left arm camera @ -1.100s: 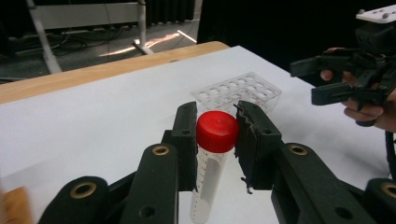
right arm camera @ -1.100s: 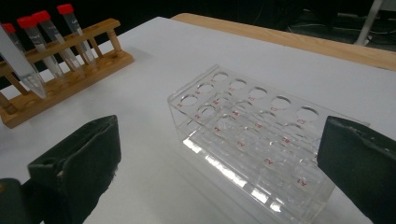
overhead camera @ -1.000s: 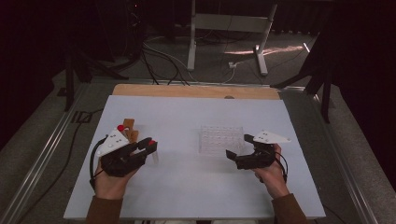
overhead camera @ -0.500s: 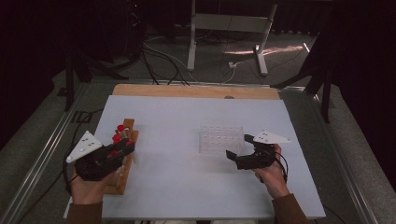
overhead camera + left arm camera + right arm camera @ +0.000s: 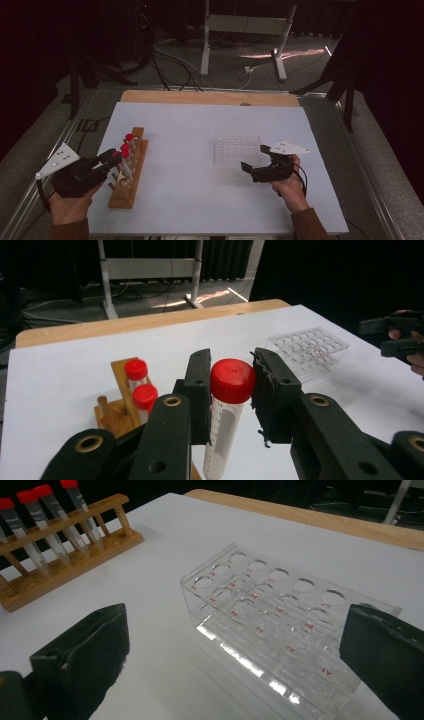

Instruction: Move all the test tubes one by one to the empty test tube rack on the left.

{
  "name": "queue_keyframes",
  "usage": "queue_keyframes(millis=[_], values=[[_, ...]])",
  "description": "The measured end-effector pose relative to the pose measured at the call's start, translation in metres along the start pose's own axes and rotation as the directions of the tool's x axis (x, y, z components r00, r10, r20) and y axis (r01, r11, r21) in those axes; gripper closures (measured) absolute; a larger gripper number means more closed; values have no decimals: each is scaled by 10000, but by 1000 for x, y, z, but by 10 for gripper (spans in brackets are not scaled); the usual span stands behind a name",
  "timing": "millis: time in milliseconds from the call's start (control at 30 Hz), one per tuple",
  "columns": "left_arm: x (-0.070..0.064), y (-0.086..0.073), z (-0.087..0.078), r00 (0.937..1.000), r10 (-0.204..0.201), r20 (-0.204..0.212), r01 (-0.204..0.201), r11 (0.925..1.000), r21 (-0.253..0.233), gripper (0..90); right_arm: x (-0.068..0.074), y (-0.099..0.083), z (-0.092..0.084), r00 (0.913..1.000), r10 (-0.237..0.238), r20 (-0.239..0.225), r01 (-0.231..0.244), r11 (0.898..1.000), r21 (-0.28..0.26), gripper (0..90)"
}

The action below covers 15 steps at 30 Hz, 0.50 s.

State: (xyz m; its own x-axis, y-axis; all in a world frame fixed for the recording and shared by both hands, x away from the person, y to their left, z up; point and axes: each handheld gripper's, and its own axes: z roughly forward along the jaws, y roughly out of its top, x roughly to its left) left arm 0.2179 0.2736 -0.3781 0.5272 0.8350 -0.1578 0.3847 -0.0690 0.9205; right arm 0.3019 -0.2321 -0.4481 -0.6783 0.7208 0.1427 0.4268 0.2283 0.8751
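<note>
My left gripper (image 5: 114, 156) is at the left edge of the table, shut on the red cap of a clear tube (image 5: 222, 435), which hangs upright between the jaws (image 5: 232, 371). Just beside it stands a wooden rack (image 5: 125, 192) holding other red-capped tubes (image 5: 129, 137). Whether the held tube's tip rests in that rack is hidden. My right gripper (image 5: 253, 157) is open at the right, its jaws spread wide (image 5: 237, 625) in front of an empty clear plastic rack (image 5: 270, 610), not touching it.
The white table top (image 5: 190, 200) has a wooden strip (image 5: 210, 97) along its far edge. Stand legs and cables lie on the dark floor beyond. In the left gripper view, the right gripper (image 5: 395, 335) shows far off beside the clear rack (image 5: 310, 345).
My left hand has slid to the left, off the wooden rack, so the rack and its tubes now show in full. The right hand has stayed put.
</note>
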Motion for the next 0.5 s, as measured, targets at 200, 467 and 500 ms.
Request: queue_keyframes(millis=[200,467,500], values=[[5,-5,-3,9998,45,172,-48,9999,121,712,-1,0,-2,10000,54,18,-54,10000,-68,0],[8,-7,-11,9997,70,228,-73,9999,126,712,0,0,-1,10000,22,-9,-22,10000,-13,0],[9,-7,-11,9997,59,228,-61,9999,124,712,0,0,-1,10000,26,-9,-26,10000,-18,0]])
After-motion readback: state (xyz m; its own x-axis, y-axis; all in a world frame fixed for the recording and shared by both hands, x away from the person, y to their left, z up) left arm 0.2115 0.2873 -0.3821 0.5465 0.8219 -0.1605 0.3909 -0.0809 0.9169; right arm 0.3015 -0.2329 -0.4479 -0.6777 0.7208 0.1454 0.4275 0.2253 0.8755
